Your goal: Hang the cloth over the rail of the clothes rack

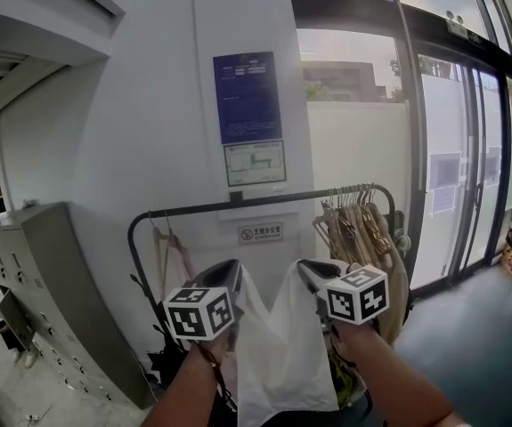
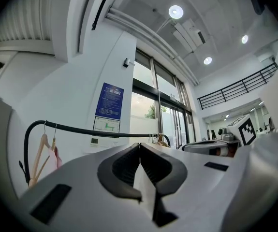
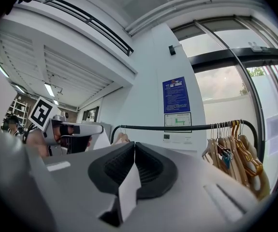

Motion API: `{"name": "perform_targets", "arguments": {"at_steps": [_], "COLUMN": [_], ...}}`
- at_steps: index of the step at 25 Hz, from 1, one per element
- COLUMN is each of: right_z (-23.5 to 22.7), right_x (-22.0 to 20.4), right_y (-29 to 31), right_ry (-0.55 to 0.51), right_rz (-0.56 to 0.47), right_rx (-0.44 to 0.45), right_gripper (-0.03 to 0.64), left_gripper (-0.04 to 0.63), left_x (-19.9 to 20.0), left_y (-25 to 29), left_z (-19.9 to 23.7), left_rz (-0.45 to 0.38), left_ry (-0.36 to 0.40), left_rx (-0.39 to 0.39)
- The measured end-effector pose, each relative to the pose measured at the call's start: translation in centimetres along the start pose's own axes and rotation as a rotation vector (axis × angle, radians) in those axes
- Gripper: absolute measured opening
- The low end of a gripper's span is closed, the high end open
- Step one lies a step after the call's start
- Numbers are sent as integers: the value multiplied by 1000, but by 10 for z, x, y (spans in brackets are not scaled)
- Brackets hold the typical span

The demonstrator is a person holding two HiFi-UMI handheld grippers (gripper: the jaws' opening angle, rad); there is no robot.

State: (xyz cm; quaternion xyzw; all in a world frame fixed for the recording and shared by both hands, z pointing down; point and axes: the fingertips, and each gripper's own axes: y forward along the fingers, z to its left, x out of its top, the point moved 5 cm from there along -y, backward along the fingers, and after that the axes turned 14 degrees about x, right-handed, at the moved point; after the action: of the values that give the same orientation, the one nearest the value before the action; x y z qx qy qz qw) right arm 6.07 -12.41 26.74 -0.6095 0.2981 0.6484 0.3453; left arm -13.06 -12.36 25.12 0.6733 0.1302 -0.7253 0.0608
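Observation:
A white cloth [image 1: 278, 345] hangs between my two raised grippers, in front of and below the black rail [image 1: 264, 201] of the clothes rack. My left gripper [image 1: 226, 272] is shut on the cloth's left top corner, and my right gripper [image 1: 312, 272] is shut on its right top corner. In the left gripper view, a strip of the cloth [image 2: 144, 185] is pinched between the shut jaws of the left gripper [image 2: 139, 146], and the rail [image 2: 95, 131] runs beyond. In the right gripper view, the right gripper [image 3: 135, 146] clamps a fold of cloth [image 3: 129, 190], with the rail [image 3: 177, 127] ahead at about jaw height.
Several wooden hangers [image 1: 355, 221] crowd the rail's right end. A hanger with a pink garment [image 1: 174, 261] hangs near the left end. Grey lockers [image 1: 42, 292] stand at the left and glass doors [image 1: 469, 167] at the right. A white wall with a blue notice [image 1: 247, 96] backs the rack.

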Motion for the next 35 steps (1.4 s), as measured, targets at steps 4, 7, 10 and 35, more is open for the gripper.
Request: {"name": "perform_targets", "arguments": {"at_steps": [4,7,10,35], "right_z": [-7,-14,-30,-392], "right_x": [19,35,57,305], "right_y": [13,27,45,240], "right_ry": [-10,-3,-39,-341], "right_rz": [-16,-39,-34,-82], "right_rx": [-21,-28,-35,-114], "right_gripper": [9,9,8,8], "left_gripper": [11,11,11,11], "left_x": [21,37,60,294], "left_y": [13,25,45,409], "left_z": [14,26,31,157], "left_rz": [-19,-33,-57,-241], "left_ry": [0,18,65,130], "left_rx": [-1,-3,-17,204]}}
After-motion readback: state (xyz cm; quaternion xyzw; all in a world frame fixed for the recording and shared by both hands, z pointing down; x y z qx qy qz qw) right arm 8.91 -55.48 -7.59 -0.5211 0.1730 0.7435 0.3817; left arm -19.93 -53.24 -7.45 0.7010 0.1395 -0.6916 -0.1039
